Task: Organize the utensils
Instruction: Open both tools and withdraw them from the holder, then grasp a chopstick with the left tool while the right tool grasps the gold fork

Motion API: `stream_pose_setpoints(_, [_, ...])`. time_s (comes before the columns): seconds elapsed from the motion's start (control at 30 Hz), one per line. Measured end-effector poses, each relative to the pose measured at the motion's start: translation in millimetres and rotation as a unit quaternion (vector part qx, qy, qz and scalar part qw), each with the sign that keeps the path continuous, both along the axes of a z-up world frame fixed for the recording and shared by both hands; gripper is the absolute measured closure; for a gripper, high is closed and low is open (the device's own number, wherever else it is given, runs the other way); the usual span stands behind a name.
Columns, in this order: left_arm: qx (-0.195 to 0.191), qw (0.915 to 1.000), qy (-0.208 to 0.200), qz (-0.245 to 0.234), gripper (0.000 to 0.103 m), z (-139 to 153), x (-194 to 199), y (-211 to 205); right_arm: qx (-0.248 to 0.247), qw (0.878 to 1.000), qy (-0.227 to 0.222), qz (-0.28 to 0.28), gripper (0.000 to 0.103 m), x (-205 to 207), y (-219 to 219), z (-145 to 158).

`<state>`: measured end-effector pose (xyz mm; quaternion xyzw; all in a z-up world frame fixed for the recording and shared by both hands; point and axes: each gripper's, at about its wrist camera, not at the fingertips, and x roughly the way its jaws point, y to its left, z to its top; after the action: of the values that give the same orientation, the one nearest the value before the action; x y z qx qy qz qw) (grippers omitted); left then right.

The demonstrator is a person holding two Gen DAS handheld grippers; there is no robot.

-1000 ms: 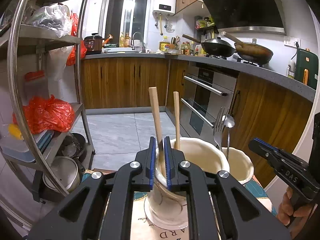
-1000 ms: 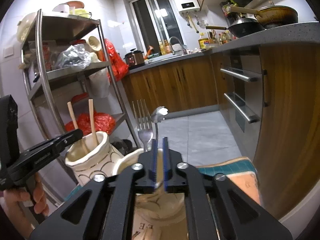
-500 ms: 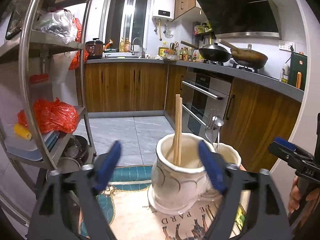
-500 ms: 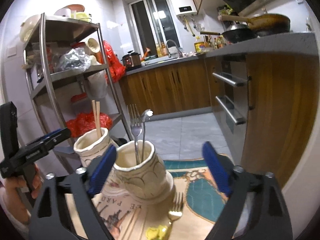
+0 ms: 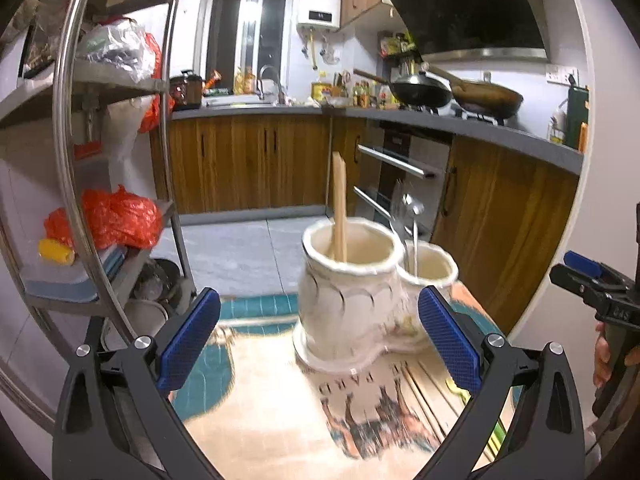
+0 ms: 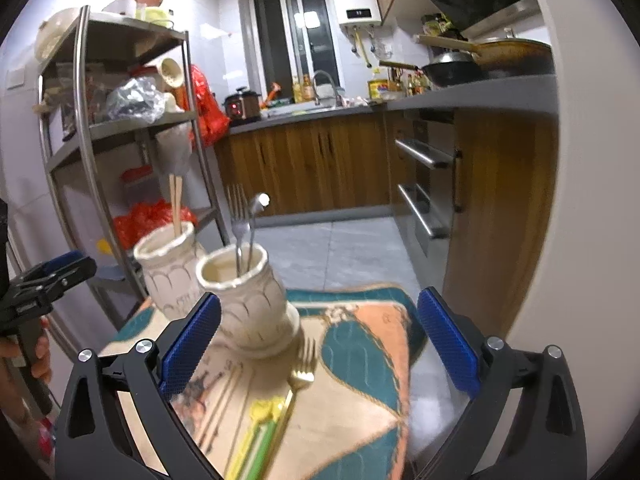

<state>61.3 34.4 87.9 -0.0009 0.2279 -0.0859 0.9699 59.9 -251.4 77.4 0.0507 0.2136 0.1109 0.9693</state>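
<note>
Two cream jars are standing side by side, touching, on a patterned cloth (image 6: 360, 368) in teal, peach and beige that is covering a small table. The left jar (image 5: 350, 292) is holding two wooden chopsticks (image 5: 339, 208), which are leaning close together above its rim. The right jar (image 6: 250, 300) is holding a steel fork (image 6: 237, 216) and a spoon (image 6: 256, 210), both sticking up handle-down.

In front of the right jar, a gold fork (image 6: 298, 380) is lying flat on the cloth, tines pointing toward the jar's base. Just beside it, nearer the camera, yellow and green utensils (image 6: 260, 424) are lying, too blurred to identify. More chopsticks (image 6: 224, 396) are lying on the cloth left of those.

The left gripper (image 5: 318, 340) is hovering before the jars with its blue-padded jaws spread wide and nothing between them. The right gripper (image 6: 318, 344) is likewise spread wide and empty, the right jar showing just past its left pad.

Left of the jars a steel rack (image 6: 92, 152) is holding bags and containers, with red bags (image 5: 116, 220) on a lower shelf. Behind the jars, grey tile floor (image 6: 340, 248) is running to wooden cabinets (image 6: 312, 164) under a grey counter. Right of the jars an oven (image 5: 396, 176) is sitting beneath two woks (image 5: 452, 94).
</note>
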Motion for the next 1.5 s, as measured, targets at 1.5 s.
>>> stream_pose_setpoints(1.5, [0.082, 0.976, 0.197, -0.043, 0.027, -132, -4, -85, -0.053, 0.983, 0.167, 0.052, 0.018, -8, 19, -91])
